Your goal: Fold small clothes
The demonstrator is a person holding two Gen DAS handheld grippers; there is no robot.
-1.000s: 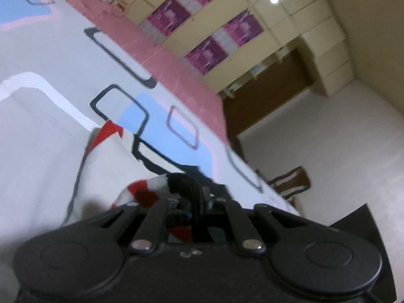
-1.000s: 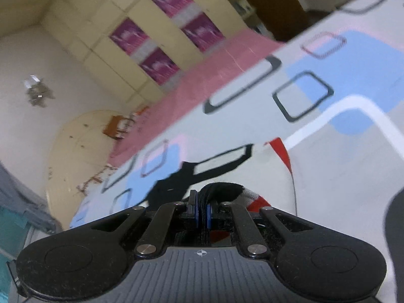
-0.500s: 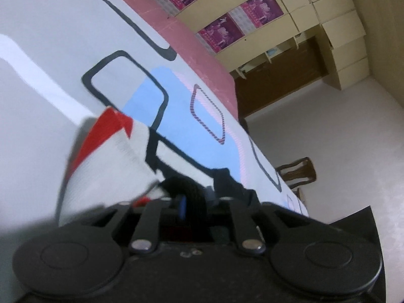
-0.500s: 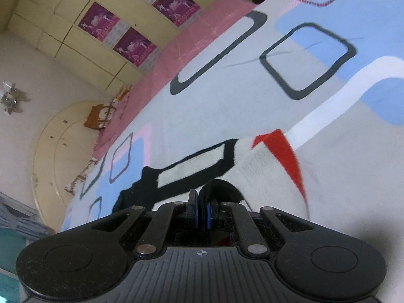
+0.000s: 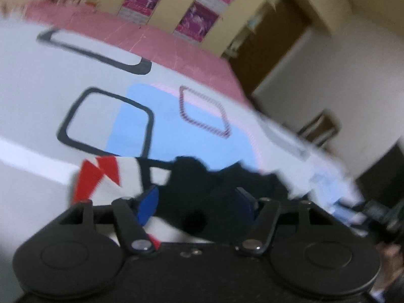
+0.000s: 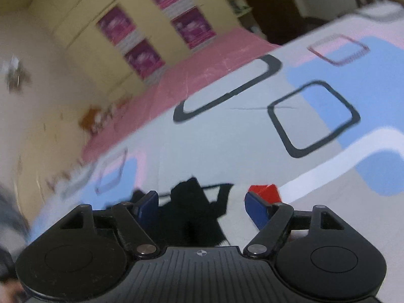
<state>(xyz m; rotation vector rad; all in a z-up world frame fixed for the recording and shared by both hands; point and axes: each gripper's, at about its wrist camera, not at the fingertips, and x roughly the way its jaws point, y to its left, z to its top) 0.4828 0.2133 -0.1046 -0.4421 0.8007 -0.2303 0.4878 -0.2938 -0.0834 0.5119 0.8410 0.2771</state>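
Note:
A small white garment (image 5: 126, 174) with red patches and black trim lies on the patterned bed sheet (image 5: 101, 96), its black part bunched in front of my left gripper (image 5: 195, 199). That gripper is open, blue pads apart, garment lying between them. In the right wrist view the same garment (image 6: 199, 202) shows its black part and a red corner (image 6: 265, 192) just ahead of my right gripper (image 6: 202, 202), which is also open. Both views are motion-blurred.
The sheet (image 6: 227, 139) carries black outlined squares, blue patches and a pink band at its far side. Beyond it stand yellow cabinets with purple posters (image 5: 197, 20), a brown door (image 5: 272, 40) and a wooden chair (image 5: 318, 128).
Both grippers were shut on the garment and have opened. The garment now lies lower on the sheet, folded over, with its black part bunched.

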